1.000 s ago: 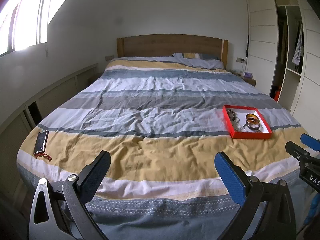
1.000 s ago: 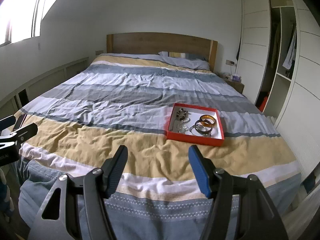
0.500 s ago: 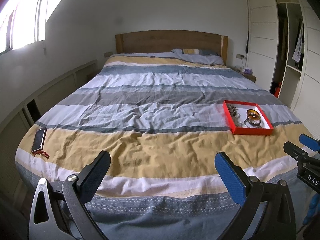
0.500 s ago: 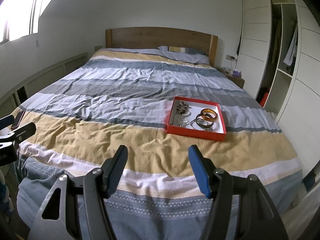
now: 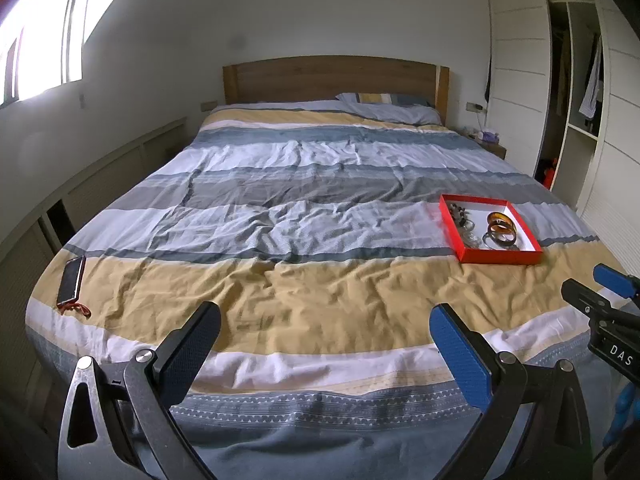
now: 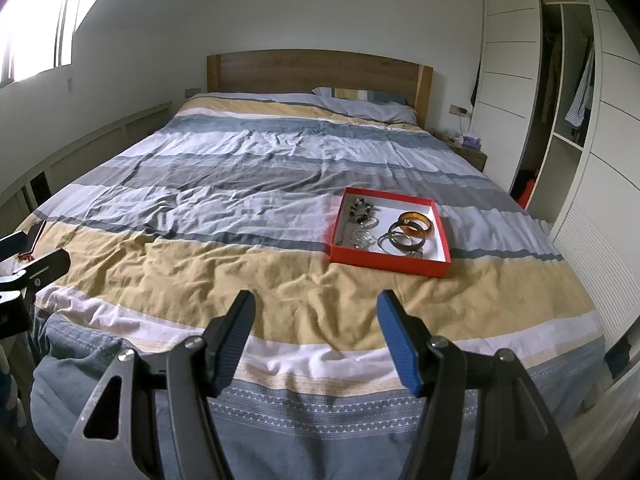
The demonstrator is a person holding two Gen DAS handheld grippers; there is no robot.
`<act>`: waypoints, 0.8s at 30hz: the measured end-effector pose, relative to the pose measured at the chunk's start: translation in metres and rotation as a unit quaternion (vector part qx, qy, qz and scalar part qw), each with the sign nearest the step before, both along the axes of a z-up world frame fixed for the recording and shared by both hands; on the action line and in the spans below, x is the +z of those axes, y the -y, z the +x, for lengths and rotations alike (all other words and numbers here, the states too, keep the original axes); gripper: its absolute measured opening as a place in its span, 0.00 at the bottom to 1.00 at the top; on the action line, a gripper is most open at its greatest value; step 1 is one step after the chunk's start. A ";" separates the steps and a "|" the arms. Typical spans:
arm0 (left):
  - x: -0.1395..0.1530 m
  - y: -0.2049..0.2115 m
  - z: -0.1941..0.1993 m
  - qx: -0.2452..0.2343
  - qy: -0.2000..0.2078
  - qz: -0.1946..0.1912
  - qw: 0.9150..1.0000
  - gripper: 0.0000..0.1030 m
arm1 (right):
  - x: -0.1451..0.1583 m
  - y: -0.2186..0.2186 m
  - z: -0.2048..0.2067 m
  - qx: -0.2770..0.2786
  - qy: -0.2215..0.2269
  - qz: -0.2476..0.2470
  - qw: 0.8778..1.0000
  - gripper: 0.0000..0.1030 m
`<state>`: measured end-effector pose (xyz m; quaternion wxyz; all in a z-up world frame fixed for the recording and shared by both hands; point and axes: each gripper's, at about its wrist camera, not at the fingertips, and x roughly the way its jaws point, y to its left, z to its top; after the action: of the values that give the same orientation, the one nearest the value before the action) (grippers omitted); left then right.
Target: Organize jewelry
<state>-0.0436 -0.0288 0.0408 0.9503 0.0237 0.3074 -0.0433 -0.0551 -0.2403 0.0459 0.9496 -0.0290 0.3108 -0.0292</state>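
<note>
Only leftward: whole phone.

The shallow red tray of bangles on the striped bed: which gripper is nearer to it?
Right. The right gripper hangs open over the bed's foot, with the red tray just ahead, slightly right. The left gripper, also open, sits farther left, with the tray far right.

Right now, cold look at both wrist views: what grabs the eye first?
The red tray stands out, lying on the striped duvet toward the bed's right side, with amber and metal bangles and beaded pieces inside. A dark phone lies alone near the bed's left edge. Both the left gripper and right gripper hover open over the foot of the bed, empty.
</note>
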 end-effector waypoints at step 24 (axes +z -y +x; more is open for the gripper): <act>-0.003 0.058 0.032 -0.011 -0.020 0.021 1.000 0.99 | -0.016 0.060 0.026 -0.033 -0.022 0.016 0.999 0.60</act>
<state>-0.0121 -0.0866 0.0378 0.9426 0.0461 0.3273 -0.0480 -0.0291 -0.3004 0.0303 0.9415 -0.0042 0.3325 -0.0548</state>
